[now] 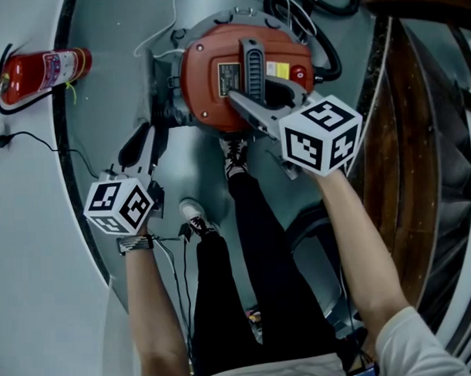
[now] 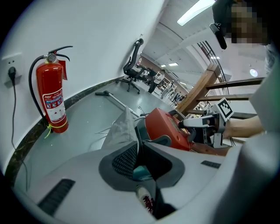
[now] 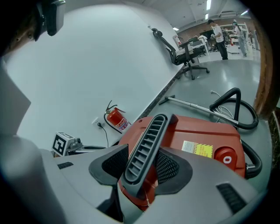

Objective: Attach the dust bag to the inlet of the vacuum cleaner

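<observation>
A red-topped vacuum cleaner (image 1: 216,76) stands on the floor in front of my feet. My right gripper (image 1: 248,98) is shut on its ribbed black handle (image 3: 146,144), which runs up between the pads. The pale grey dust bag (image 2: 119,129) hangs at the vacuum's left side. There my left gripper (image 1: 150,140) is shut on a thin dark edge of the bag (image 2: 139,146). The inlet itself is hidden. In the left gripper view the red body (image 2: 168,129) shows just beyond the jaws.
A red fire extinguisher (image 1: 42,74) stands against the curved white wall, with a plugged-in wall socket (image 1: 2,140) beside it. A black hose (image 3: 236,107) and a metal wand (image 3: 192,105) lie behind the vacuum. Wooden stair railing (image 1: 426,138) runs along the right. My shoes (image 1: 234,156) are right by the vacuum.
</observation>
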Demonstrator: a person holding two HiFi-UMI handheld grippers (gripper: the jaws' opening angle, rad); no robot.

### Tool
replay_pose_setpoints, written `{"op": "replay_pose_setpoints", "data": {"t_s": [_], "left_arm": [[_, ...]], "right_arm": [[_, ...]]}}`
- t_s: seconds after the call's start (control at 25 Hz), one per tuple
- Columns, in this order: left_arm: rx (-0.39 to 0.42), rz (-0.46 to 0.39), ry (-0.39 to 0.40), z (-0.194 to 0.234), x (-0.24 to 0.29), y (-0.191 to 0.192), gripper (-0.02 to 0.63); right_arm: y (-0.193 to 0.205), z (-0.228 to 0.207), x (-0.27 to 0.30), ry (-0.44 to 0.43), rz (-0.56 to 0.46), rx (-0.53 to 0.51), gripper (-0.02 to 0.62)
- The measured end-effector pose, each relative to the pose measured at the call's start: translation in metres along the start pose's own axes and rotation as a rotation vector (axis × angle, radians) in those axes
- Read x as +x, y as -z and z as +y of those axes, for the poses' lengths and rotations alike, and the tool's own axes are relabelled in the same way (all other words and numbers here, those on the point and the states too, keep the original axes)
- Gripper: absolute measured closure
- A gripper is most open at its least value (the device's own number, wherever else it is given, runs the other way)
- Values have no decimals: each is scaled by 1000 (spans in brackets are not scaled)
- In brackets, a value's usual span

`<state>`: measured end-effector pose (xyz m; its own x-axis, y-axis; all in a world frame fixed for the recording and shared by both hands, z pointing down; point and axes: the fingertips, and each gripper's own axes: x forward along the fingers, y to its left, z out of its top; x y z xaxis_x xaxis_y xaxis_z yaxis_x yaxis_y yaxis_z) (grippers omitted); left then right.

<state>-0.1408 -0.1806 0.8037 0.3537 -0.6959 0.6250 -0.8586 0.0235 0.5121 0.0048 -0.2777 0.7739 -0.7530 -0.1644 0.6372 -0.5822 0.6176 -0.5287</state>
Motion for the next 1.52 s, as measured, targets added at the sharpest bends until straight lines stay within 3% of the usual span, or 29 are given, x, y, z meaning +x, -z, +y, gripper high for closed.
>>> {"op": "replay_pose_setpoints", "data": {"t_s": [0.16,0.48,1.16,1.52], "left_arm": [[-17,-5,40,-11,2,1,585],[-38,-52,-29,-12,1,4,584],[84,-32,-78,-16,-13,13,580],[45,-58,-95,-18,-38,2,584]], "right_arm": [[0,0,0,3,-2,0,408],[0,0,0,-1,-1,10,408],[1,-1,-10,11,-24,35,408],[-2,2,-39,81,-13,31,408]]}}
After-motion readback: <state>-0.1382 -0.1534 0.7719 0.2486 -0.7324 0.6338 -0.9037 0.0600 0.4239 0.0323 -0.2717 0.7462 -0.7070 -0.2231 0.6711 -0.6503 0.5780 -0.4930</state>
